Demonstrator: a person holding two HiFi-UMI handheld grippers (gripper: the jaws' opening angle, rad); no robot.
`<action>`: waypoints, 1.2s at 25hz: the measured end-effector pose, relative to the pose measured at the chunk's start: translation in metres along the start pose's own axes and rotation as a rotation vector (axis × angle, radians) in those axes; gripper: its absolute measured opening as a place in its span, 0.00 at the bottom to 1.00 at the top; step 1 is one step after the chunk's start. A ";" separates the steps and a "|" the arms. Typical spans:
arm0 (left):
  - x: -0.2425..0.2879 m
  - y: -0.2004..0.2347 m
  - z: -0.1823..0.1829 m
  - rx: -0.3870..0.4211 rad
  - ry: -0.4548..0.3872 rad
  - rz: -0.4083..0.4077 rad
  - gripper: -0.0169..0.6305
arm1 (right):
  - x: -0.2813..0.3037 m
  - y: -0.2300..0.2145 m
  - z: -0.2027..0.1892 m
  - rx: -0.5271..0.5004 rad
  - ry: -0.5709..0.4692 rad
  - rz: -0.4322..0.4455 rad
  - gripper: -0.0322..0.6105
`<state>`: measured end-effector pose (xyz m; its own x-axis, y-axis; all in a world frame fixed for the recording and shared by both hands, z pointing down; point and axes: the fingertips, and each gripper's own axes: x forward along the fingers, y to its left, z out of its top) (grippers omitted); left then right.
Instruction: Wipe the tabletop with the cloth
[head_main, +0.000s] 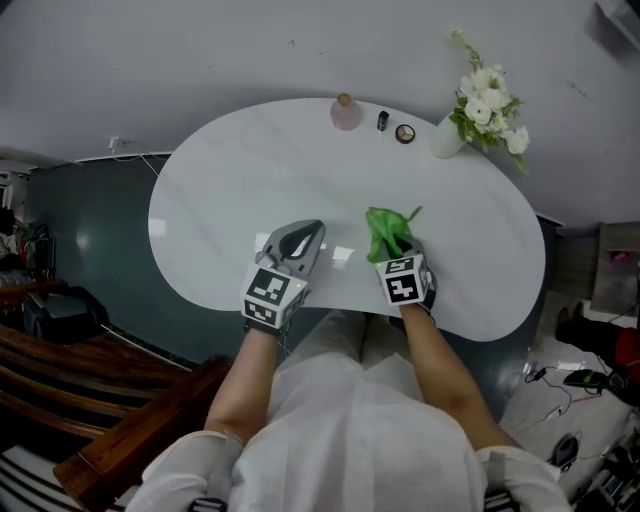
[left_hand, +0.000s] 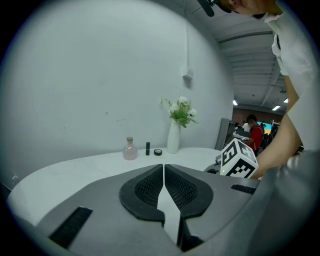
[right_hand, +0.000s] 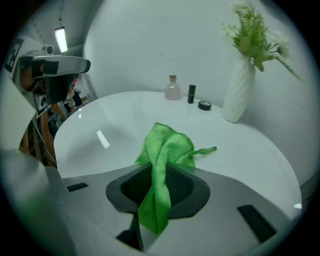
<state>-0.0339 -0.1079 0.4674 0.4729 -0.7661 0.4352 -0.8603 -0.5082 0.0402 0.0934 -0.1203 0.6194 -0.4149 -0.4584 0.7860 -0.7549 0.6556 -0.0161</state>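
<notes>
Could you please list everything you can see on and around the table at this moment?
Table: one, white, kidney-shaped, against the wall.
Cloth: one, green, bunched on the table's near edge, pinched in the right gripper.
Bottle: one, pale pink, at the table's far edge.
Tube: one, black, upright, right of the bottle.
Tin: one, round and dark, right of the tube.
Vase: one, white, at the far right of the table.
Flowers: one bunch, white with green leaves, in the vase.
Left gripper: one, grey, jaws together and empty, over the near edge.
Right gripper: one, grey, jaws closed on the cloth.
</notes>
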 end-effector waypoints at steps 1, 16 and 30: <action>0.000 0.009 0.000 -0.004 0.002 0.004 0.06 | 0.008 0.007 0.012 -0.026 -0.003 0.018 0.17; 0.039 0.067 0.005 -0.046 0.009 -0.050 0.06 | 0.088 0.008 0.133 -0.119 -0.036 0.050 0.17; 0.106 -0.017 0.022 -0.019 0.037 -0.101 0.06 | 0.019 -0.156 0.035 0.088 -0.039 -0.102 0.17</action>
<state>0.0347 -0.1893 0.4929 0.5500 -0.6962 0.4612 -0.8125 -0.5739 0.1025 0.1859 -0.2525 0.6153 -0.3515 -0.5439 0.7620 -0.8353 0.5497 0.0070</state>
